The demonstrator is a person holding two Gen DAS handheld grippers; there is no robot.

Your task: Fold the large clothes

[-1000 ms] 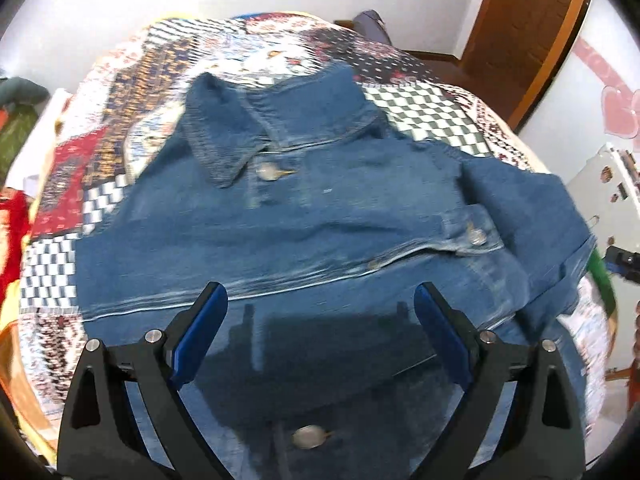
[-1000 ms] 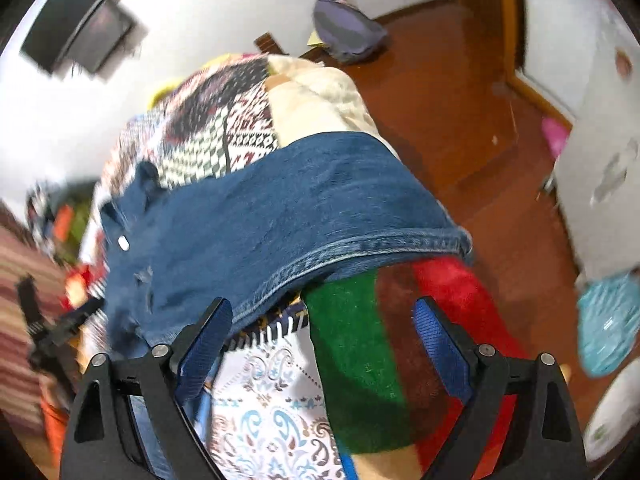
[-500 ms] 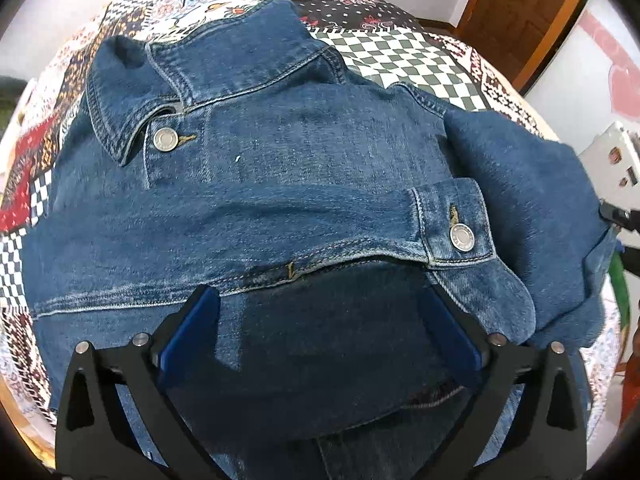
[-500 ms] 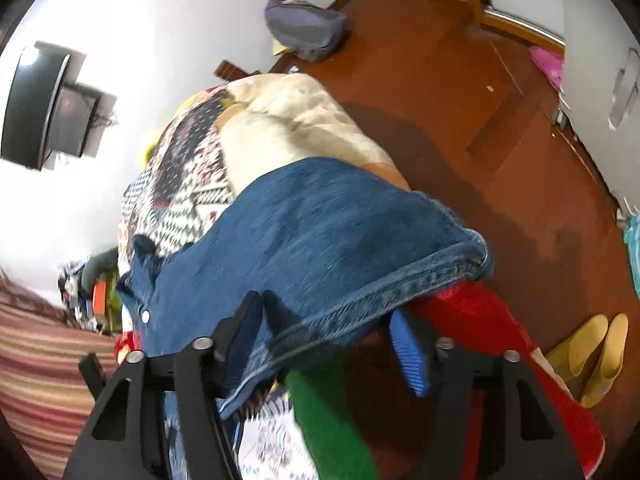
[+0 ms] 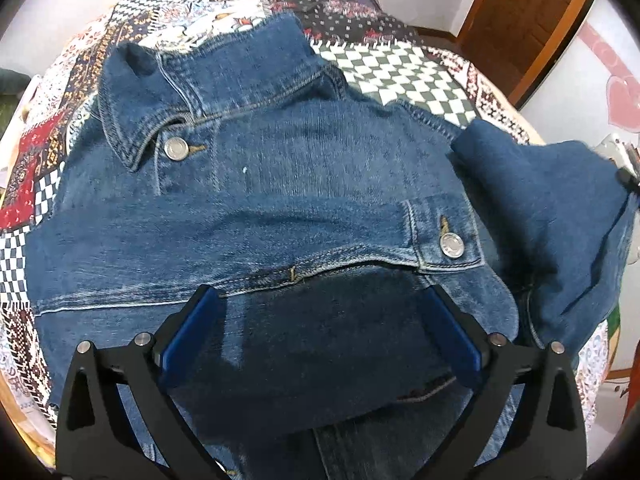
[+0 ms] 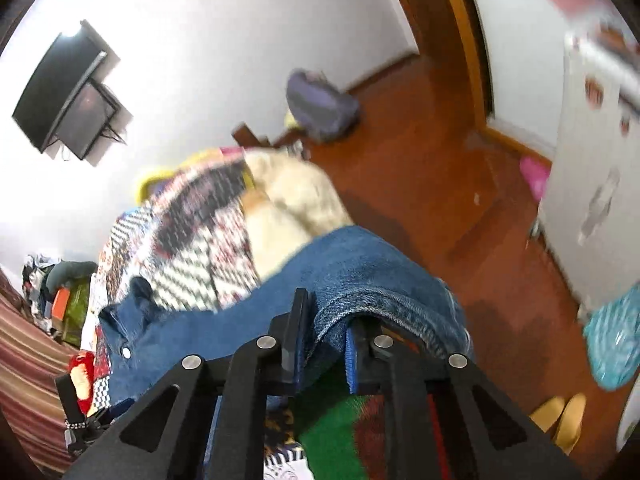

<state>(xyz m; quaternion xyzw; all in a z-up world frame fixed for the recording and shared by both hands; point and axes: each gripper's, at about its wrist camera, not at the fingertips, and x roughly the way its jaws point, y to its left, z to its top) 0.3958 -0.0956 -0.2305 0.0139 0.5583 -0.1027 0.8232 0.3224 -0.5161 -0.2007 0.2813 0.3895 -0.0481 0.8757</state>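
White walls (image 6: 224,40); red-brown wood floor (image 6: 420,184); wood door (image 5: 520,20); wall TV (image 6: 64,96); bed w/ patchwork quilt (image 5: 400,76); purple bag (image 6: 320,104) on floor by wall.

light: bright, even | shadow: under left gripper (image 5: 320,300) | right view: motion-blurred, perhaps | edges: fisheye-warped

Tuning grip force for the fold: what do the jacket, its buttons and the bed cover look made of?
Jacket: blue denim, matte, by the faded woven grain and the contrast double stitching along seams.
Buttons: probably metal, silvery and shiny, round with a raised rim.
Bed cover: looks like patchwork cloth, matte, printed in checks and small motifs; exact fibre unclear.
Right gripper: its jaws have just been closing and now pinch the jacket's edge.
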